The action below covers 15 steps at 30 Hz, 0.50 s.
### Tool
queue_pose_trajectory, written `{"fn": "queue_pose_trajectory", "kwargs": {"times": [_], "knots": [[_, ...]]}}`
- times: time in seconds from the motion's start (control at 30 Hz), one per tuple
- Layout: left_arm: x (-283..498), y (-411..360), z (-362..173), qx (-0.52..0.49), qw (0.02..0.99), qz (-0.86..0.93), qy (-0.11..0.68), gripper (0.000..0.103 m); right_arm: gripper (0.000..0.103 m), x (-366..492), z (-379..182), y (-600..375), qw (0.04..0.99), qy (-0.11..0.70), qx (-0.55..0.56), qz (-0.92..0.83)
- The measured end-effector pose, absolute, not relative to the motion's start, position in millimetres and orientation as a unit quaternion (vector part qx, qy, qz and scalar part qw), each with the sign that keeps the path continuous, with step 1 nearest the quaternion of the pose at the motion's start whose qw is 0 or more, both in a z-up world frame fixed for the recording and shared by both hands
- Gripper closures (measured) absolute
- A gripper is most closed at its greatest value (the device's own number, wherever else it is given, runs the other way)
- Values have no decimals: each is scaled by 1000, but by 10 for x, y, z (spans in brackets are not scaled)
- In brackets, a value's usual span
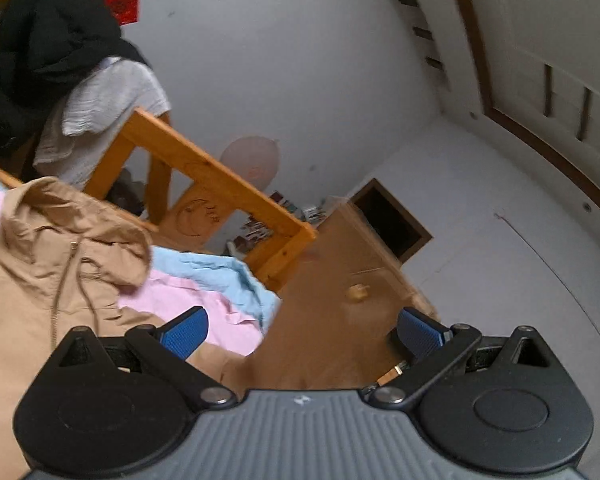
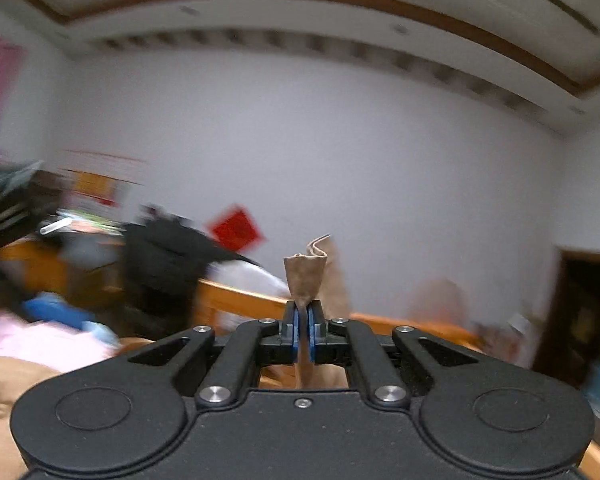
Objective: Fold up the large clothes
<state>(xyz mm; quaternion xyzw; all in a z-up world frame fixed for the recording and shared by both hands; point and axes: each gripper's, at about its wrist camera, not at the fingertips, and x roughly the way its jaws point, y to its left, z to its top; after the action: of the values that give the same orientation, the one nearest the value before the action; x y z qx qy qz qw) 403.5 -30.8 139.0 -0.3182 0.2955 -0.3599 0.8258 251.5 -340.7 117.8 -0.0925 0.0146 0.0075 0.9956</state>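
A tan hooded jacket (image 1: 40, 272) with a front zip lies spread on the pink and blue bedding (image 1: 204, 292), hood toward the wooden bed rail. My left gripper (image 1: 300, 332) hangs open above the bed's edge, its blue pads (image 1: 186, 332) wide apart with nothing between them. In the right wrist view my right gripper (image 2: 304, 320) is shut on a pinched fold of the tan jacket (image 2: 306, 272), which sticks up past the fingertips. The cloth is lifted high against the wall, and more tan fabric (image 2: 4, 396) lies at the lower left.
An orange wooden bed rail (image 1: 220, 180) carries a white garment (image 1: 112, 96) and a black one (image 1: 52, 36). Beyond the bed lie a wooden floor (image 1: 332, 280), a dark doorway (image 1: 392, 220) and a red paper square (image 1: 122, 0) on the wall.
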Motion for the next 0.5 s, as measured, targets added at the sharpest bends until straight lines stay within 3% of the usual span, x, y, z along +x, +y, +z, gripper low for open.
{"fn": "queue_pose_trajectory", "kwargs": {"times": [0.3,0.37,0.43,0.47,0.5], "knots": [[4290,131,836,-379,787,-266,407,1,101,2437,338,-2756,975,7,-165,151],[4353,184,705,-385,783,-226,433,7,101,2346,188,-2679,967,10,-187,172],[4423,197,579,-380,778,-199,460,31,101,2281,35,-2640,959,12,-210,189],[4452,187,538,-372,777,-188,472,38,101,2184,-17,-2594,955,10,-222,198],[4450,169,471,-367,777,-188,476,56,101,2133,-91,-2604,949,7,-237,209]]}}
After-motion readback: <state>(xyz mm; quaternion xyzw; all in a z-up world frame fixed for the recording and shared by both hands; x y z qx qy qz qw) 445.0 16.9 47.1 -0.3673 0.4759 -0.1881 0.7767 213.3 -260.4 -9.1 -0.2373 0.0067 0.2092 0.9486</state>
